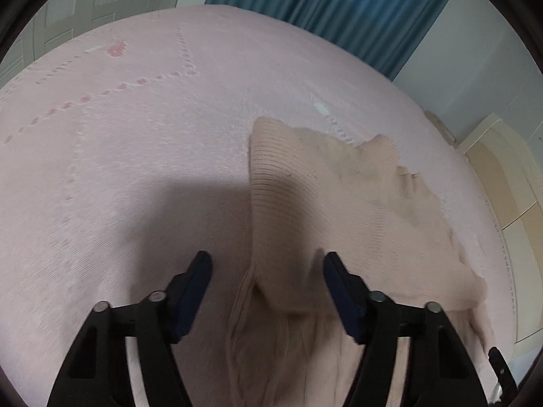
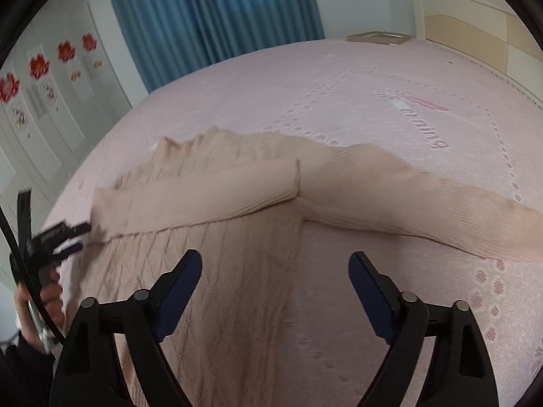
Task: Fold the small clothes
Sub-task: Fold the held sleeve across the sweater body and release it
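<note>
Left wrist view
Left gripper (image 1: pixel 267 266): fingers released, nothing pinched.
Sweater (image 1: pixel 339 210): beige knit on pink bed (image 1: pixel 135 152), spreading from 6 to 3 o'clock.

Right wrist view
Right gripper (image 2: pixel 275 266): fingers apart, empty.
Sweater (image 2: pixel 217 237): one sleeve (image 2: pixel 210 193) folded across body, other sleeve (image 2: pixel 424 200) out toward 3 o'clock.
Left gripper (image 2: pixel 76 237): at sweater edge, 9 o'clock.

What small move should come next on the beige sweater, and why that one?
Probably bring the right gripper to the sleeve lying out flat on the pink bedspread and fold it over the sweater. The other sleeve already lies across the body, and both the right and the left gripper stand open, holding nothing.
</note>
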The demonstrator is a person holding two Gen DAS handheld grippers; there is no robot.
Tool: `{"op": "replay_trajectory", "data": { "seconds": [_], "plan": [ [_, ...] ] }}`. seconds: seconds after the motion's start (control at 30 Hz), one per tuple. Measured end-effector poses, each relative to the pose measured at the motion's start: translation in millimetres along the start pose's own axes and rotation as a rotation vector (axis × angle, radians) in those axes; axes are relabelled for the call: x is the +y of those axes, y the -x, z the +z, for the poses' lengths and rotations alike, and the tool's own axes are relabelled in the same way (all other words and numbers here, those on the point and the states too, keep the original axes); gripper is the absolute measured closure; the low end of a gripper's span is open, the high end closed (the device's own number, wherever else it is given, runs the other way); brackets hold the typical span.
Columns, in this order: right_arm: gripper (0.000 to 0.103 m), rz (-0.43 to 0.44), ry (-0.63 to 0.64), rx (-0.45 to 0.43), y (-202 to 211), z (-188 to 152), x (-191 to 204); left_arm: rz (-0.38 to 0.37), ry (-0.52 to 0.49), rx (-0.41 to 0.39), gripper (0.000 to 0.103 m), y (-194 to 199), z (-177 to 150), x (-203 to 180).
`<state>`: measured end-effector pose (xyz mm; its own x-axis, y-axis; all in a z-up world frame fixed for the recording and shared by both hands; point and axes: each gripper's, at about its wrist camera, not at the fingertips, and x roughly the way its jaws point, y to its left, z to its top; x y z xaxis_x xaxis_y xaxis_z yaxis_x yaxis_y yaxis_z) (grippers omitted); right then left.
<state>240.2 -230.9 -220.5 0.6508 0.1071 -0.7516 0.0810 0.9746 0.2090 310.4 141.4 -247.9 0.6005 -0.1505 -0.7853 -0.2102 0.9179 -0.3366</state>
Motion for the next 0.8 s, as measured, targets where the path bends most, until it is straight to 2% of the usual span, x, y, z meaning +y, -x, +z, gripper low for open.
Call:
{"op": "replay_trajectory", "data": {
  "seconds": [0.03, 0.07, 0.1, 0.23, 0.33, 0.43, 0.5, 0.63, 0.7, 0.8],
  "plan": [
    [0.029, -0.001, 0.015, 0.014, -4.0, -1.6, 3.7, 0.017, -0.019, -0.021, 0.049, 1.6, -2.2, -1.8],
    [0.032, -0.004, 0.023, 0.018, -6.6, -2.3, 5.7, 0.017, -0.057, -0.040, 0.073, 0.4, -0.2, -8.7],
    [0.033, -0.006, 0.029, 0.023, -8.9, -2.7, 7.0, 0.000, -0.095, -0.039, 0.085, -0.6, -0.3, -12.2],
    [0.037, -0.028, 0.022, 0.025, -17.6, -2.6, 8.8, 0.003, -0.140, -0.121, 0.089, 13.5, 5.2, -13.0],
    [0.037, -0.029, 0.008, 0.006, -15.7, -0.2, 9.1, -0.005, -0.133, -0.098, 0.089, 9.0, 9.3, -6.1],
    [0.037, -0.057, 0.014, -0.031, -13.4, 7.8, 10.4, -0.020, -0.101, -0.047, 0.080, -2.2, 8.0, -1.4],
    [0.037, -0.074, 0.003, -0.026, -18.5, 18.2, 9.9, -0.051, -0.080, -0.043, 0.072, -2.0, 9.3, 2.0],
    [0.037, -0.058, 0.019, -0.008, -35.9, 43.7, 12.6, -0.102, -0.059, -0.044, 0.062, -3.2, 9.2, 6.8],
    [0.038, -0.066, 0.025, 0.004, -49.2, 54.7, 13.2, -0.098, -0.067, -0.054, 0.050, -3.0, 8.1, 5.1],
    [0.046, -0.053, 0.020, 0.035, -69.9, 58.1, 12.3, -0.070, -0.118, -0.061, 0.038, -4.2, 5.1, -4.5]
  ]
}}
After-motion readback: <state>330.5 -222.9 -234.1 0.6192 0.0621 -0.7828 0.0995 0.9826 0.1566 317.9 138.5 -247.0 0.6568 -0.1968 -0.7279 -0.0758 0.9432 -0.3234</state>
